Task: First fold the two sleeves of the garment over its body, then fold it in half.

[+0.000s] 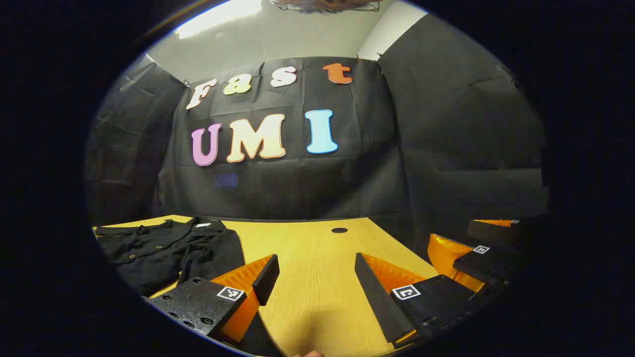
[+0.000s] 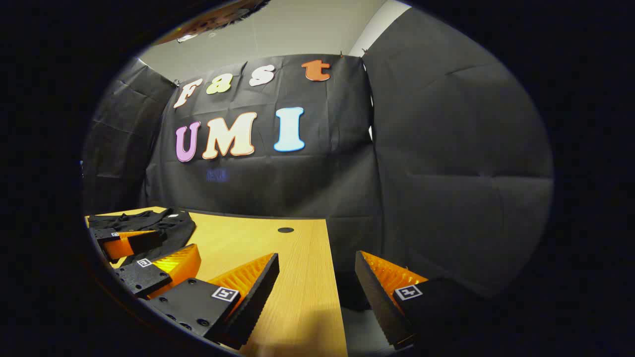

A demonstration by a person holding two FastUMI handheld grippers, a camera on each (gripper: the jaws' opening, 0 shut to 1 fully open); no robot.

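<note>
Wood-grain tabletop (image 1: 307, 277) runs under both of your tools, pale yellow, with black cloth hung behind it. Nearest you in the left gripper view, your left hand-held gripper (image 1: 316, 285) hangs just above the bare wood with its two fingers spread wide and nothing between them. Off to its right in that view sits your right hand-held gripper (image 1: 471, 248), near the tabletop's right edge. In the right gripper view, the right hand-held gripper (image 2: 317, 285) has its fingers just as far apart, gripping nothing; one finger is over the wood and the other hangs past the tabletop's edge.

Farther out, on the left side of the tabletop, lies the garment (image 1: 168, 248), a dark buttoned piece spread flat with its collar toward the back wall and a sleeve stretched out to the left. Neither tool touches it. Beyond it, toward the back edge, you can see a small round hole (image 1: 339, 230) in the wood.
</note>
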